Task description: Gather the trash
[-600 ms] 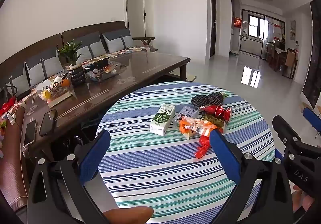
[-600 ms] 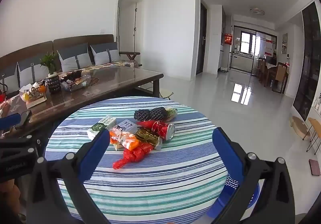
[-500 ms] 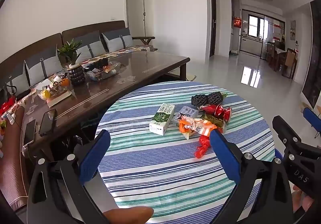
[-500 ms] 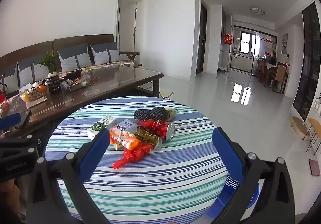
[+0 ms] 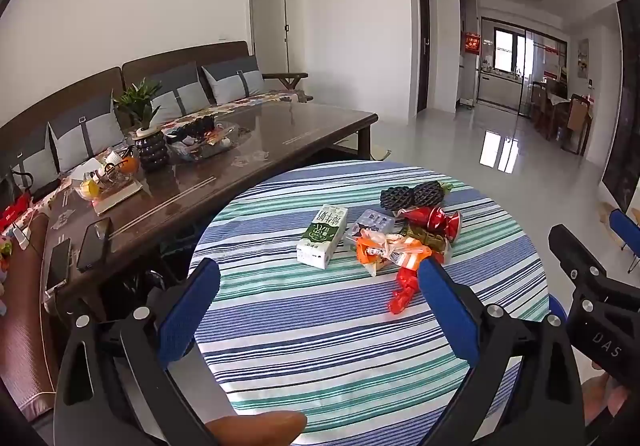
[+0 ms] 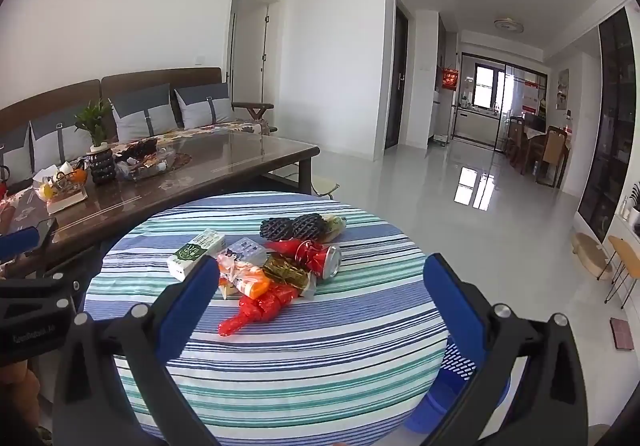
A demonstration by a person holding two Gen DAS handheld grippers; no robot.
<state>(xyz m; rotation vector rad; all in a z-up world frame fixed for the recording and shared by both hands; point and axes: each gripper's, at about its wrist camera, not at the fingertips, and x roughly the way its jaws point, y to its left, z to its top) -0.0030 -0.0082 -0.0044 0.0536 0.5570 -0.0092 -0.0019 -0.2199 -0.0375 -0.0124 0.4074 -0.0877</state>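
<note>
Left wrist view matches half a second earlier: left tongs (image 5: 316, 282) and right tongs (image 6: 320, 278) still hover wide open, empty; trash pile (image 5: 394, 236) sits untouched mid-table (image 5: 320, 346), collection unstarted.

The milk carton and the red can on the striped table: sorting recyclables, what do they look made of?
The milk carton looks like coated paperboard: a matte, sharp-edged printed box. The red can looks like metal, probably aluminium: its round end shines silver and its side is glossy.
</note>
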